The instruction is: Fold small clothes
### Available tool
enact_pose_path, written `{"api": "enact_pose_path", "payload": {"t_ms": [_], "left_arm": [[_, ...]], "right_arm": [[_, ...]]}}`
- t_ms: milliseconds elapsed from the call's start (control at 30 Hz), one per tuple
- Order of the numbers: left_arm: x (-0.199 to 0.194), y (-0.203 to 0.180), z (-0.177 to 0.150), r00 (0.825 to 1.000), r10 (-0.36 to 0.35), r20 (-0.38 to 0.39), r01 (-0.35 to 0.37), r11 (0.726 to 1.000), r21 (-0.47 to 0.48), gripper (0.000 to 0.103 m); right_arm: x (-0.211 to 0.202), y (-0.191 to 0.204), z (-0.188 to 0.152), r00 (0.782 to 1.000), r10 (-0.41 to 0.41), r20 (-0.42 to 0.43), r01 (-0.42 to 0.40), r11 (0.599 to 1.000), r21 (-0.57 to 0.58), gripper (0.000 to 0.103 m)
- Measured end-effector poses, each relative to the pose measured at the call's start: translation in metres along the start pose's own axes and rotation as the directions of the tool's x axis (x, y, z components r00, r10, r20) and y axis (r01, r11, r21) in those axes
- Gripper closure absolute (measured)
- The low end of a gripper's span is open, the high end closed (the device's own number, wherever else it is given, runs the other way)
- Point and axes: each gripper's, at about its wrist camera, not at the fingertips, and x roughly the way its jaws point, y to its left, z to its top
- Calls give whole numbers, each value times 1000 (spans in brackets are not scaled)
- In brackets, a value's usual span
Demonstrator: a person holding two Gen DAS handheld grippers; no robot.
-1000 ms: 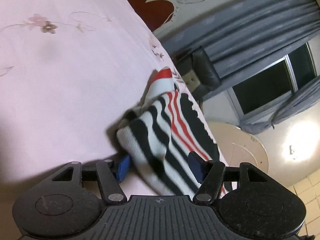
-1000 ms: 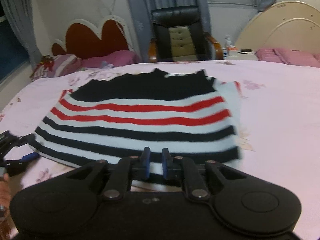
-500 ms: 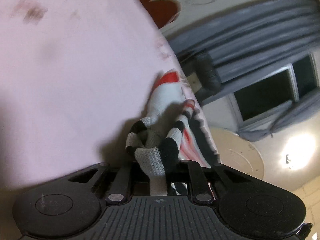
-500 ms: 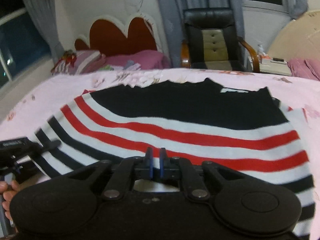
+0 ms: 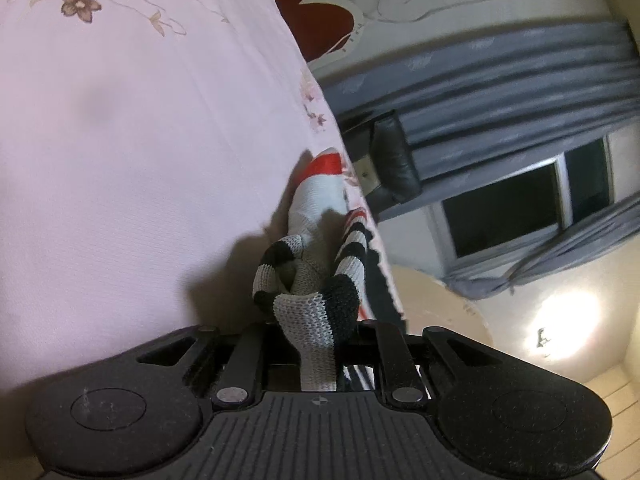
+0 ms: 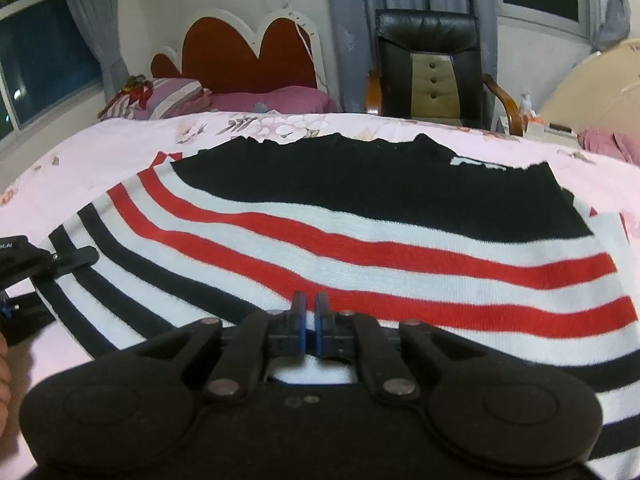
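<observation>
On black gripper (image 6: 24,258), partial lettering "OLAI"

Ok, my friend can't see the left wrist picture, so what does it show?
The left gripper pinches a bunched corner of the striped sweater above the pink bedsheet. Grey curtains and a dark window are behind.

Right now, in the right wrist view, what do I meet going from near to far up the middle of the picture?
Right hand-held gripper → striped sweater, its white, red and black bands, then the solid black part → pink floral bedsheet → black chair → grey curtain.
</observation>
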Motion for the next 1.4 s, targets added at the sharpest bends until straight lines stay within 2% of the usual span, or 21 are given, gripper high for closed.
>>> {"api": "enact_pose_path", "payload": {"t_ms": [67,167,300,367,500,533,633,733,800,900,967,1000,1033,1067,1100,1133,1200,1267,1333,1367,1400], "left_arm": [[3,-2,0,1000,11,-6,-11,1000,3,88],[7,-9,5,995,91,-48,-89,995,50,88],[1,-41,8,1000,-9,-23,12,994,108,88],[6,-63,8,999,-19,-39,26,986,166,88],[23,-116,4,995,16,-98,16,948,317,88],[27,-130,1,993,12,-114,29,937,348,88],[41,-173,-15,984,-3,-175,81,893,442,88],[59,-206,-50,967,6,-256,136,835,533,88],[78,-220,-76,948,33,-317,163,806,570,88],[110,-227,-126,901,119,-417,186,762,620,87],[131,-224,-157,866,198,-458,182,729,660,87],[136,-225,-171,860,235,-453,179,691,700,80],[138,-226,-182,861,251,-442,186,654,733,74],[133,-229,-188,861,236,-450,211,640,739,50],[126,-236,-190,852,198,-485,263,639,723,30],[117,-241,-187,845,168,-508,298,639,709,29],[92,-247,-173,858,116,-501,327,629,705,29],[71,-245,-144,885,60,-461,318,645,695,29],[59,-232,-105,933,50,-357,229,682,694,29],[55,-223,-89,951,71,-300,167,700,695,29],[55,-214,-74,961,100,-256,108,720,686,29]], "right_arm": [[0,-4,-1,1000,9,1,-9,1000,26,100],[1,-5,0,1000,13,5,-14,999,43,100],[1,-7,-1,1000,19,8,-20,998,66,100],[2,-10,0,1000,29,7,-30,996,89,100],[-6,-26,8,999,50,-12,-46,980,196,102],[-17,-35,8,999,41,14,-43,969,244,94],[-51,-65,3,997,15,80,-42,940,338,93],[-82,-97,-6,995,-18,102,-23,920,392,93],[-99,-114,-13,993,-40,107,-9,909,418,92],[-125,-135,-27,992,-62,112,2,881,474,91],[-136,-147,-35,991,-65,115,-4,856,518,83],[-141,-153,-40,991,-66,113,-6,839,544,81],[-144,-159,-45,992,-63,113,-12,823,567,76],[-146,-164,-49,991,-57,117,-23,809,587,70],[-148,-168,-52,991,-49,123,-36,793,608,68],[-149,-172,-55,991,-41,128,-48,783,620,65],[-149,-177,-55,990,-21,139,-75,760,646,60],[-146,-179,-54,988,11,157,-113,739,664,56],[-139,-178,-50,985,56,166,-155,720,676,55],[-132,-178,-47,983,88,163,-177,709,682,55],[-128,-177,-46,981,109,161,-191,702,686,54]]}}
